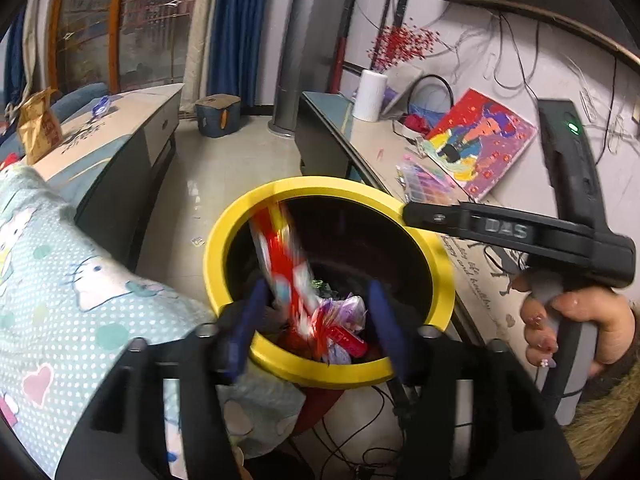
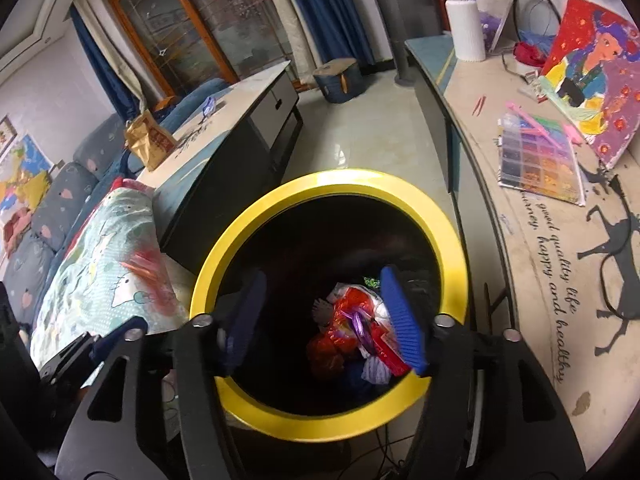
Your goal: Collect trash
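**Wrappers going into the bin**

The red-and-white snack wrapper is blurred and loose between the spread fingers of your left tool, neither pad pressing it, right over the mouth of the yellow-rimmed round waste bin. Your right tool also stands spread with nothing pinched, aimed down into the same bin; below it lies a heap of red, white and purple crumpled packets. So much of the collecting looks done. What may remain sits well beyond both tools: a brown paper bag and a small blue-white wrapper on the far low counter. The beige counter to the right of your tools carries craft supplies, likely not trash.
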Available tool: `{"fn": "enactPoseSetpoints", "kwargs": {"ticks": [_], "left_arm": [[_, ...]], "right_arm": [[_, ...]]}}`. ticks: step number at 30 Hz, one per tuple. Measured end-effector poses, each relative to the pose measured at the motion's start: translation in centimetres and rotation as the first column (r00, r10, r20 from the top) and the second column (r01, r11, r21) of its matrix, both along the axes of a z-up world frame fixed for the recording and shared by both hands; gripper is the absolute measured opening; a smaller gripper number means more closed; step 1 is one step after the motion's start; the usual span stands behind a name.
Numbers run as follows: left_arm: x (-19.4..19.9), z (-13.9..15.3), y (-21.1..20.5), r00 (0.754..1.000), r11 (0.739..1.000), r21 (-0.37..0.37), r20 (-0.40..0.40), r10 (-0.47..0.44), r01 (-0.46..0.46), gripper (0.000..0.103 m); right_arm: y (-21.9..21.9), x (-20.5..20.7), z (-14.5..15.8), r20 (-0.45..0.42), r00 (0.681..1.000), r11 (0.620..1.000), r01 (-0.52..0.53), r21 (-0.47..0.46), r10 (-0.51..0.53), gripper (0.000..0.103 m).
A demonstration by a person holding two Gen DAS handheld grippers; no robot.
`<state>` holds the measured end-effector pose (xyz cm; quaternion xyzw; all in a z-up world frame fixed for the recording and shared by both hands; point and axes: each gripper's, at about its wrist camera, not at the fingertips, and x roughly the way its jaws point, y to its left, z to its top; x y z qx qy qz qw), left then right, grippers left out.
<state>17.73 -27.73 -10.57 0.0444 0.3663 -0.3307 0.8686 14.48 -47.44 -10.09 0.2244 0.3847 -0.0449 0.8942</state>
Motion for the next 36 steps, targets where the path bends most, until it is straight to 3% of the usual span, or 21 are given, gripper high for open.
{"fn": "enactPoseSetpoints", "kwargs": {"ticks": [2,8,11,19,27,36], "left_arm": [[-0.2,0.3,1.1,1.0,1.0,-0.009,0.005,0.024,-0.024,0.073],[-2.2,2.1,5.2,0.992,0.994,-0.042,0.073,0.104,-0.101,0.095],[-3.6,2.9,7.4,0.979,0.985,-0.052,0.116,0.168,-0.163,0.096],[-7.5,4.7,11.7,0.93,0.954,-0.07,0.21,0.3,-0.292,0.096],[-10.2,6.2,14.7,0.883,0.916,-0.12,0.244,0.4,-0.382,0.096],[-12.2,6.9,16.0,0.865,0.905,-0.139,0.266,0.426,-0.402,0.096]], "right_arm": [[0.7,-1.0,0.8,0.029,1.0,0.999,0.01,-0.037,-0.009,0.067],[3.2,-4.1,3.6,0.161,0.987,0.989,0.046,-0.142,-0.023,0.091],[4.9,-6.2,5.1,0.264,0.964,0.976,0.071,-0.204,-0.015,0.092],[8.5,-9.3,7.0,0.393,0.918,0.955,0.065,-0.289,0.056,0.092],[10.8,-11.3,7.6,0.458,0.886,0.95,0.079,-0.301,0.072,0.092],[12.5,-11.9,7.9,0.477,0.872,0.936,0.073,-0.343,0.107,0.092]]}}
